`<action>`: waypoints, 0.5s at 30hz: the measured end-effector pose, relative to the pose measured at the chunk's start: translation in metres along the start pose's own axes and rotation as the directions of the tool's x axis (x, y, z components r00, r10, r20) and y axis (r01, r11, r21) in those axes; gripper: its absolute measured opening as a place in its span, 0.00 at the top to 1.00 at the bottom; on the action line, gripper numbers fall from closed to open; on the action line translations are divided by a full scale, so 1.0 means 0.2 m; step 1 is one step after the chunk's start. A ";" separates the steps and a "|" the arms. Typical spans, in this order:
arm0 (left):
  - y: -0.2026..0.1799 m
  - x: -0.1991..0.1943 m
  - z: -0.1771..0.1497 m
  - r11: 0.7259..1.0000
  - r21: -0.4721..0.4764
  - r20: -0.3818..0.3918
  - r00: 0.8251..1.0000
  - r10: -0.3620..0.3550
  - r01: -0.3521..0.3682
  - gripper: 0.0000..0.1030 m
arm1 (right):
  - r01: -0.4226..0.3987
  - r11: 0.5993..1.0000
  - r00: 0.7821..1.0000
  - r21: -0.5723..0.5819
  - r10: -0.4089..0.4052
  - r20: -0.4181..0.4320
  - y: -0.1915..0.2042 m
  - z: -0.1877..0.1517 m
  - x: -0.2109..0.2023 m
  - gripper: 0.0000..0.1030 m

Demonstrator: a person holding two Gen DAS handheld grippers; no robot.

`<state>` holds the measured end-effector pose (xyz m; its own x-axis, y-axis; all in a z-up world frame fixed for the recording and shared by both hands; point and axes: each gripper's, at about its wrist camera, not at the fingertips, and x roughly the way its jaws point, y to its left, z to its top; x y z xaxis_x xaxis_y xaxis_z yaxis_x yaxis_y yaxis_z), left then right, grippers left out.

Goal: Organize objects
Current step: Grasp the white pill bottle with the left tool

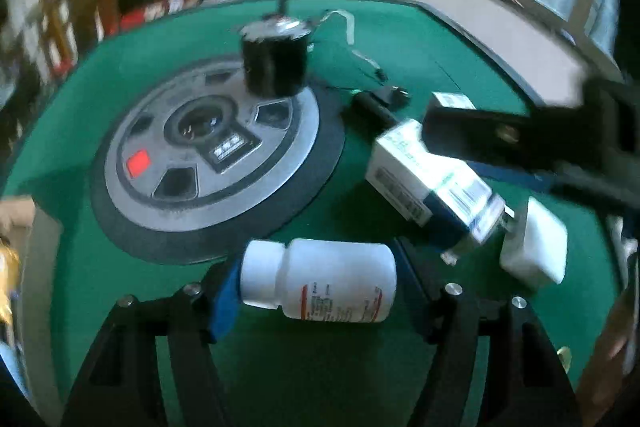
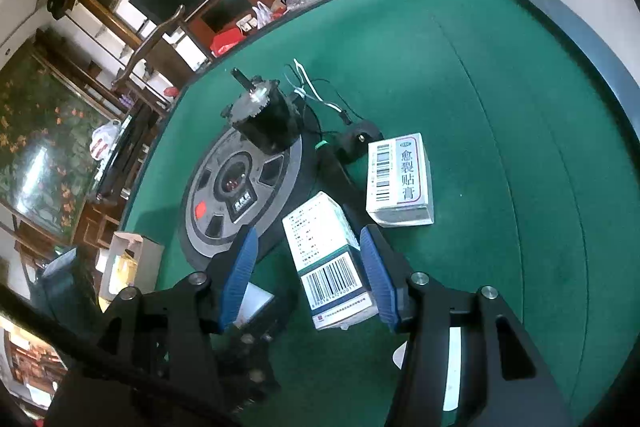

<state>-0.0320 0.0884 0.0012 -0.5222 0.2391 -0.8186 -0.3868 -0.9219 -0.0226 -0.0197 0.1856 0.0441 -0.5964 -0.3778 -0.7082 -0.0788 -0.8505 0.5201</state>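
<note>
While your left gripper (image 1: 320,287) clasps the white bottle (image 1: 320,281), only your right view shows the right gripper (image 2: 308,275) spread around a boxed carton (image 2: 330,259).

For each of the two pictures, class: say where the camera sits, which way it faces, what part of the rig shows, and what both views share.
Left wrist: sits on the left gripper, facing forward over the green table; its jaws flank a lying white bottle; the right gripper's arm enters at right.
Right wrist: sits on the right gripper, looking down across the table; its open jaws flank a barcoded box.
Shared: the round disc, black motor and that box.
</note>
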 end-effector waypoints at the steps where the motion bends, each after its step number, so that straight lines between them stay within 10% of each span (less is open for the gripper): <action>1: -0.02 -0.01 -0.02 0.999 0.043 0.011 1.000 0.010 -0.010 0.48 | 0.004 1.000 1.000 0.002 -0.004 -0.008 0.00 0.00 0.01 0.50; 15: 0.17 -0.20 -0.18 0.997 -0.032 0.001 0.998 -0.067 0.067 0.48 | 0.137 0.982 0.990 -0.129 -0.141 -0.024 0.09 -0.08 0.10 0.50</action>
<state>0.0027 0.0359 0.0136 -0.4958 0.3008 -0.8147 -0.3965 -0.9130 -0.0959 -0.0198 0.1580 0.0320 -0.5598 -0.2628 -0.7859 -0.0558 -0.9343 0.3522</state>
